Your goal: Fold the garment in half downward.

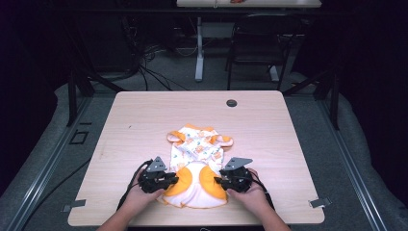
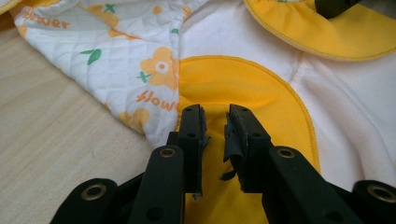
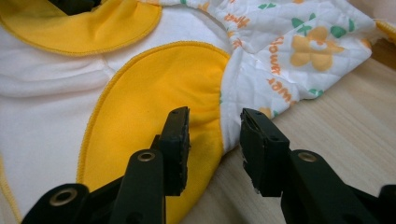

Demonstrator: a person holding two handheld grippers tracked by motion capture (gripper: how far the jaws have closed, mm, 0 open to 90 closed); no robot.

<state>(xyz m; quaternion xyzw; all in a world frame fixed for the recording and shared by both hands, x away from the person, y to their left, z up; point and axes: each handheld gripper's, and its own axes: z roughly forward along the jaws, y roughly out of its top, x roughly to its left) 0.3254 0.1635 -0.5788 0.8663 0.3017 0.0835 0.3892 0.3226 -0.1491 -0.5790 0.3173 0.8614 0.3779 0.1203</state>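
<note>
High view: baby romper (image 1: 198, 159) lies flat on the bench (image 1: 134, 125), near its front edge, for edge access.
Left gripper view: left gripper (image 2: 215, 122), jaws spread, straddles the romper's yellow panel.
Right gripper view: right gripper (image 3: 215, 125), jaws spread, brackets the romper's opposite edge.

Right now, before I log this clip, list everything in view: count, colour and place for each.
Garment: one, small, white quilted with orange flower print and yellow-orange panels, lying near the table's front middle.
Table: one, light wood, centre of the high view.
Round cap: one, dark grey, set in the tabletop near its far edge.
Chair: one, black, on the floor behind the table.
Left gripper: one, black, jaws apart over a yellow panel at the garment's left edge.
Right gripper: one, black, jaws apart at the garment's right edge.
Hands: two, one holding each gripper, at the table's front edge.
</note>
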